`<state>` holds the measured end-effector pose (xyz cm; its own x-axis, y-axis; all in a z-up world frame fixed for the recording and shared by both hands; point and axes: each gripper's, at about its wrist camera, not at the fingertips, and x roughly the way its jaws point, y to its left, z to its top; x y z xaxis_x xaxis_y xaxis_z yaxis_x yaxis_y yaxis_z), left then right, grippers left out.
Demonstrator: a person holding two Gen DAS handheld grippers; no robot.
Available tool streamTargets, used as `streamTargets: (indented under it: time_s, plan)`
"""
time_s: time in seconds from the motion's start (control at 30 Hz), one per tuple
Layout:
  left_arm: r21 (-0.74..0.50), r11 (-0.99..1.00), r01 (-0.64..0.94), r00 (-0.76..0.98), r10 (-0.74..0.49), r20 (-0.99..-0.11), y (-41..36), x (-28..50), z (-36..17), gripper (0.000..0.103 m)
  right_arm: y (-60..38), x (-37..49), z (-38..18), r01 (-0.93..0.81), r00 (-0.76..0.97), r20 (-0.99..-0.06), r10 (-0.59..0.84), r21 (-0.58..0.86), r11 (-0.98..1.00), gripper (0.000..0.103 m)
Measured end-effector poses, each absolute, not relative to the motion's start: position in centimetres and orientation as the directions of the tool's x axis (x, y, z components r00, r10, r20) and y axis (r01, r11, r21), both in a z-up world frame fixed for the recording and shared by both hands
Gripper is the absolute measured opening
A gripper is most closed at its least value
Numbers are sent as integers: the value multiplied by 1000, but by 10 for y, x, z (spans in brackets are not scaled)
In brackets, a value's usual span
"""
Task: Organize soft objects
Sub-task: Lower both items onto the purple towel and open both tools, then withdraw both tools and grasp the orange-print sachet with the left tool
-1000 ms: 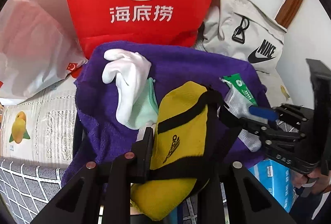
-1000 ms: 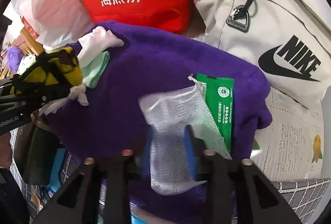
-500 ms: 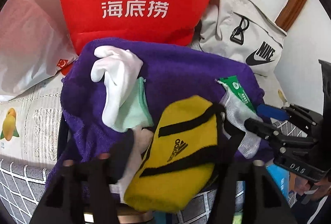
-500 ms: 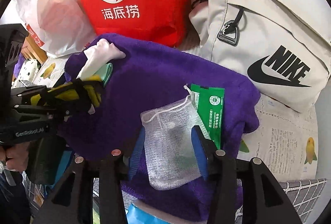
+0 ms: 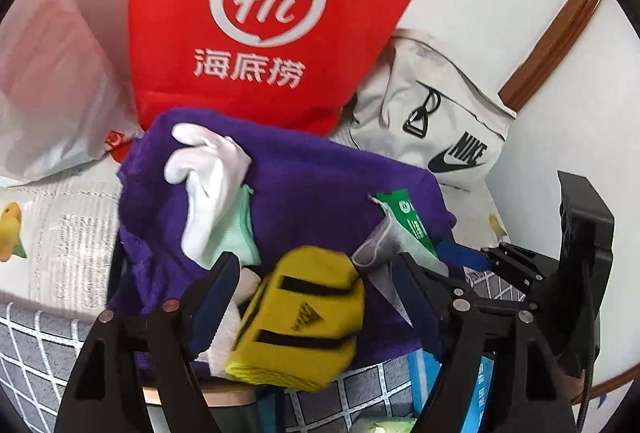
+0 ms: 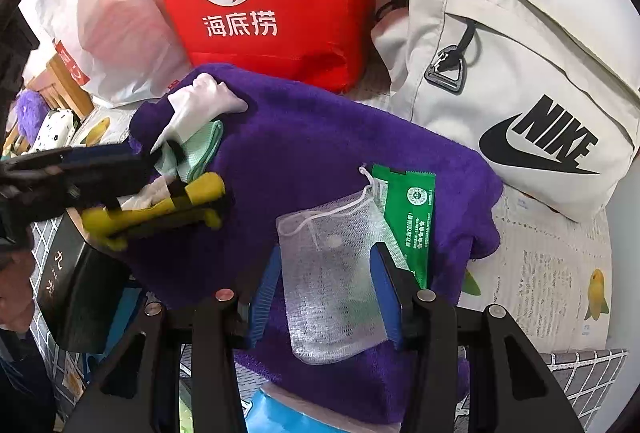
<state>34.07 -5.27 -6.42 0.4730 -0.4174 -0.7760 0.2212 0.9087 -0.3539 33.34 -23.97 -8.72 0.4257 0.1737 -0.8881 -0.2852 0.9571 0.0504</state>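
Note:
A purple towel (image 5: 320, 185) is spread over a box, with soft things on it. My left gripper (image 5: 314, 273) hangs over the towel's near edge. Its jaws are opening, and the yellow sock (image 5: 304, 317) with black stripes lies loose between them, touched by neither pad. A white glove (image 5: 208, 173) on a mint cloth (image 5: 236, 229) lies farther left. In the right wrist view my right gripper (image 6: 326, 273) stands open, its blue pads either side of a flat mesh bag (image 6: 332, 273). A green packet (image 6: 412, 217) lies beside the bag.
A red shopping bag (image 5: 260, 13) stands behind the towel, with a white plastic bag (image 5: 48, 73) to its left and a beige Nike bag (image 6: 520, 93) to its right. A black box (image 6: 72, 273) and a blue package (image 6: 276, 409) sit at the near side.
The left jaws spread wide and let go of the yellow sock, which now rests on the towel's near edge. The right jaws widened a little, and the mesh bag flattened out.

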Motion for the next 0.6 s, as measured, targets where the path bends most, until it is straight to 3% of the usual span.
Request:
streamTargets:
  time_s: [0.27,0.6]
  plan:
    - [-325,923,206,474,-385,-792,-44,339,-54,77,-236,327,-77,-296,442,-879,179,46,954,47]
    - [-186,967,176,518,-252,-817,-28,306,-24,77,-222,293,-36,-342,503,-839,209,29,939,47]
